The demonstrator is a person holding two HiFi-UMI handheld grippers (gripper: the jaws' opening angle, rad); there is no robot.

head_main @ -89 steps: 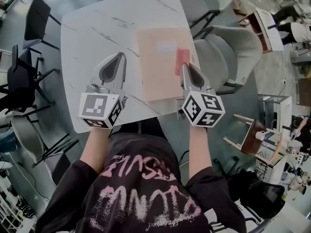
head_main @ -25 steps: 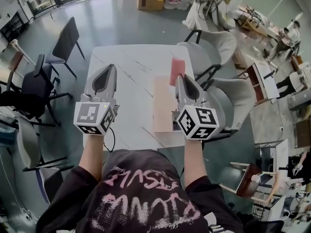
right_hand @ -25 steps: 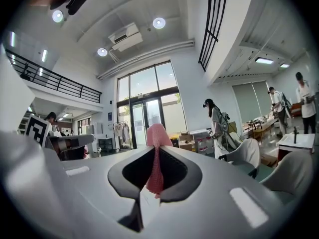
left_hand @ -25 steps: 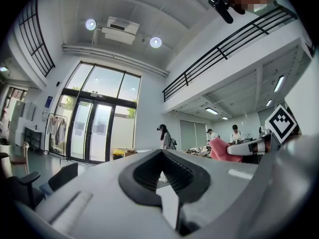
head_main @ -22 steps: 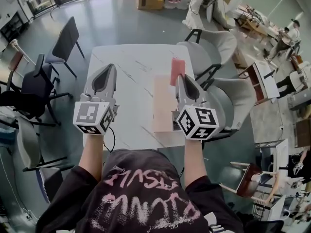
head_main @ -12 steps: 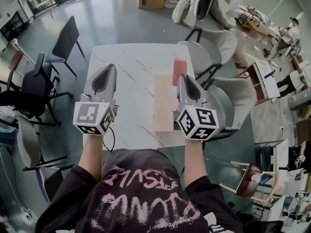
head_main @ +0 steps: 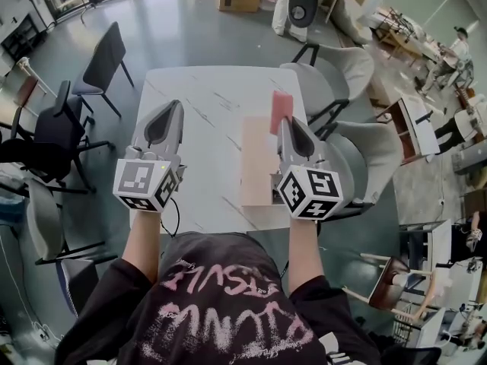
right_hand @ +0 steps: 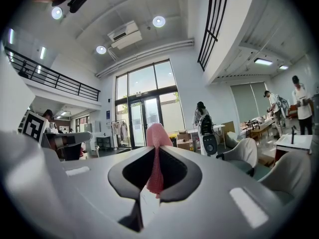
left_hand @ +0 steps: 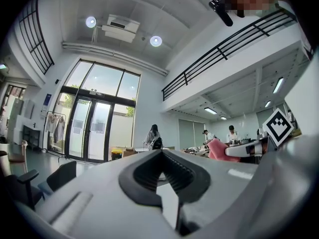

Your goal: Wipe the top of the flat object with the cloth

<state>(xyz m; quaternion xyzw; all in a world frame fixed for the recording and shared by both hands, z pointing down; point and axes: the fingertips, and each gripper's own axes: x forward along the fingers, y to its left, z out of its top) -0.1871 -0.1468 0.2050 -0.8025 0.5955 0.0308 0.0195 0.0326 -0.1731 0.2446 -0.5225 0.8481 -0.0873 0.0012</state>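
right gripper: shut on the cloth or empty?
Shut on the cloth: the right gripper pinches the pink fabric between its fingers, its end poking out past the tips.

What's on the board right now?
Nothing lies on the bare face of the board. In the head view the right gripper, shut on the cloth, covers the board's right edge, so that strip can't be checked.

A white marbled tabletop [head_main: 205, 105] stands on a smooth grey floor [head_main: 183, 29], with black chairs [head_main: 103, 55] at its left and pale grey padded chairs [head_main: 342, 67] at its right. The hall is high, with tall glass doors [left_hand: 97, 121], round ceiling lamps [left_hand: 156, 41] and a dark balcony railing [left_hand: 234, 41].
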